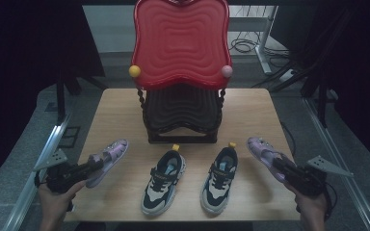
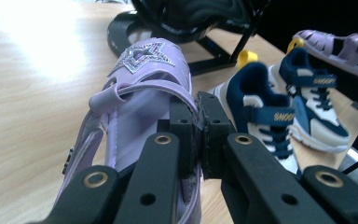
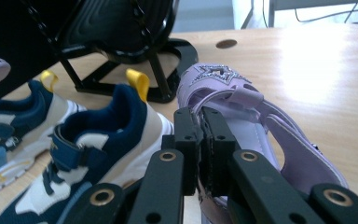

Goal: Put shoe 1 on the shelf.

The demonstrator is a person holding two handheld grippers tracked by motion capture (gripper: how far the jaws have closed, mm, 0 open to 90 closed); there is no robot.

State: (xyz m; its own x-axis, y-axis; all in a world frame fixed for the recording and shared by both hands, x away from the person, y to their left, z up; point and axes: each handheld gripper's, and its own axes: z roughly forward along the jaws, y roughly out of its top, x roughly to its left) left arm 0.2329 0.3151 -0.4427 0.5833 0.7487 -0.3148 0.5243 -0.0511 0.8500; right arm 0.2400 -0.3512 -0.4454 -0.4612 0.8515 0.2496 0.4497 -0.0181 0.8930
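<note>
At the left edge of the table [image 1: 125, 103], the left gripper [image 1: 98, 164] has its jaws pressed onto the heel edge of the left purple sandal [image 1: 108, 161], which looks tipped up with its toe pointing far and slightly right; in the left gripper view the pads [image 2: 214, 135] pinch the sandal's rim just behind the star-trimmed strap. Right of it, two navy-and-white sneakers [image 1: 164, 182] stand side by side near the front edge, yellow heel loops pointing away — neither is touched. Behind them, at the far middle, stands the black two-tier rack [image 1: 183, 113] with its red wavy top shelf [image 1: 180, 41]; both shelves look bare. At the right, the right gripper [image 1: 280, 166] is clamped in the same way on the heel of the right purple sandal [image 1: 265, 153]. Judging by this, both sandals are gripped and seem off the wood, but nothing sits on the rack yet — carrying them there, and then dealing with the sneakers, appears to remain.
</note>
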